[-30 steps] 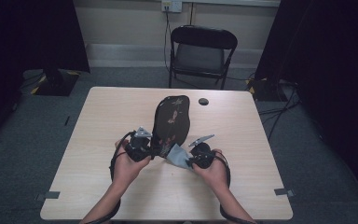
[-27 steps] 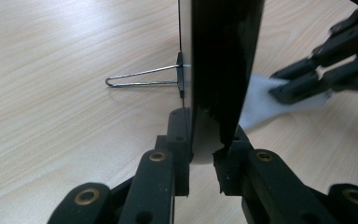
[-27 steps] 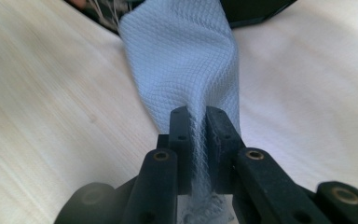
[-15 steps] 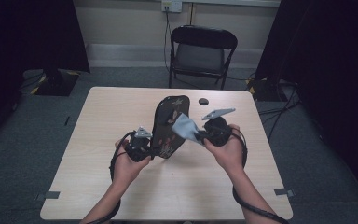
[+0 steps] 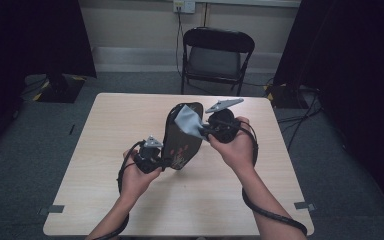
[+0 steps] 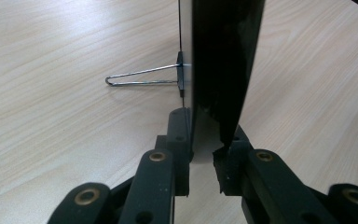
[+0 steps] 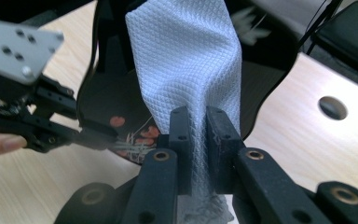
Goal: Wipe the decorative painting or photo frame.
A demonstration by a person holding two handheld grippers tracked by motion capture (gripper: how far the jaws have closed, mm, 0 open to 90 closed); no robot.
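Observation:
A glossy black tray [image 5: 182, 142] with red flower marks stands on edge above the wooden table [image 5: 105, 125]. My left gripper [image 5: 162, 161] is shut on its lower rim, and the left gripper view has the jaws [image 6: 205, 149] pinching the tray's edge [image 6: 223, 60], with a wire loop [image 6: 140, 77] sticking out of its back. My right gripper [image 5: 207, 131] is shut on a pale grey waffle cloth [image 5: 189, 122] that lies against the tray's upper face. In the right gripper view the cloth [image 7: 186, 60] runs up from the jaws [image 7: 198, 126] over the tray [image 7: 107, 93].
A black folding chair [image 5: 217, 55] stands beyond the table's far edge. A small dark round thing [image 7: 332, 107] lies on the table behind the tray. Dark curtains hang at both sides, and cables trail from both grippers.
My right gripper has risen with the cloth, from the tray's lower end up to its upper part. The left gripper and the tray have kept still.

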